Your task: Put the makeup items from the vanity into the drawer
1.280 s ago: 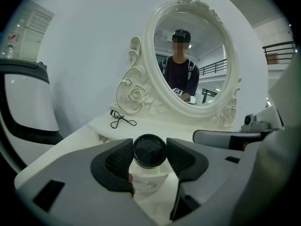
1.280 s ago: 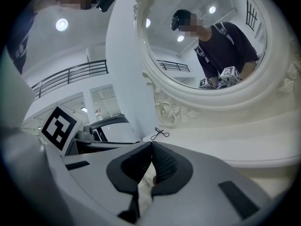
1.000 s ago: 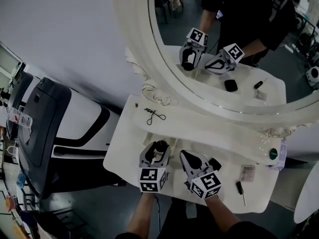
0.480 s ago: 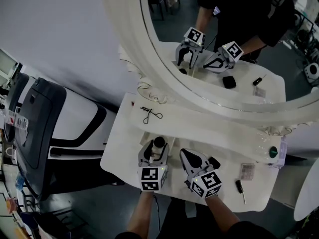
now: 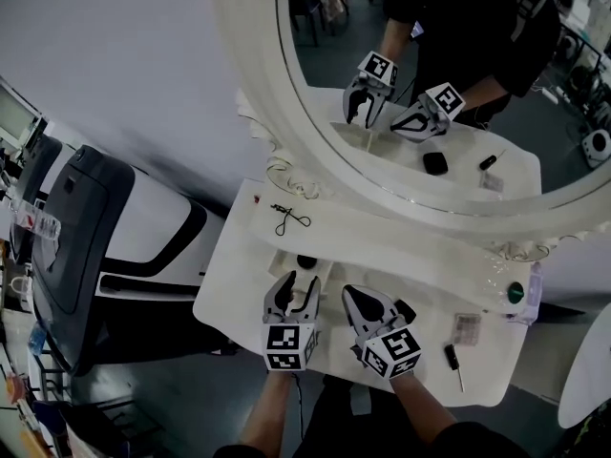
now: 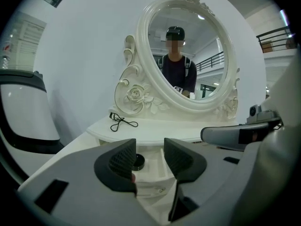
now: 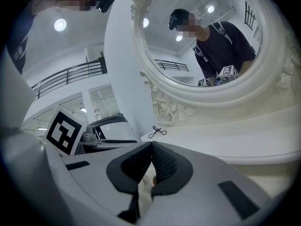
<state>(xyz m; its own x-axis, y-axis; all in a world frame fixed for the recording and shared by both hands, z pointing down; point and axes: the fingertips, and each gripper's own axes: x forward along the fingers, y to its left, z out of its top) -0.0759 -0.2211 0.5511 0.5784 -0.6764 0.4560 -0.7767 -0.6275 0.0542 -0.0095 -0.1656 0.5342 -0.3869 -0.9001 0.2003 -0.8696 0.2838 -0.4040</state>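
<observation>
The vanity's small drawer [image 5: 286, 260] stands open, and a round black jar [image 5: 306, 261] lies in it. My left gripper [image 5: 292, 294] hovers just short of the drawer. Its jaws are apart with nothing between them and are closing. In the left gripper view the jar [image 6: 137, 161] sits in the drawer [image 6: 157, 171] past the left gripper [image 6: 149, 157]. My right gripper [image 5: 357, 301] is shut and empty beside it, also empty in its own view [image 7: 151, 166]. A black compact [image 5: 406, 310] lies partly hidden by its right side.
On the white vanity top [image 5: 248, 256] lie a black eyelash curler [image 5: 291, 219] at the back left, a small palette [image 5: 469, 328], a black stick [image 5: 452, 361] and a green-capped bottle [image 5: 516, 293] at the right. An oval mirror [image 5: 430, 84] rises behind. A dark chair [image 5: 76, 246] stands left.
The left gripper held the round jar over the drawer; now the jar lies in the drawer and the gripper has drawn back toward me, empty. The right gripper has stayed put.
</observation>
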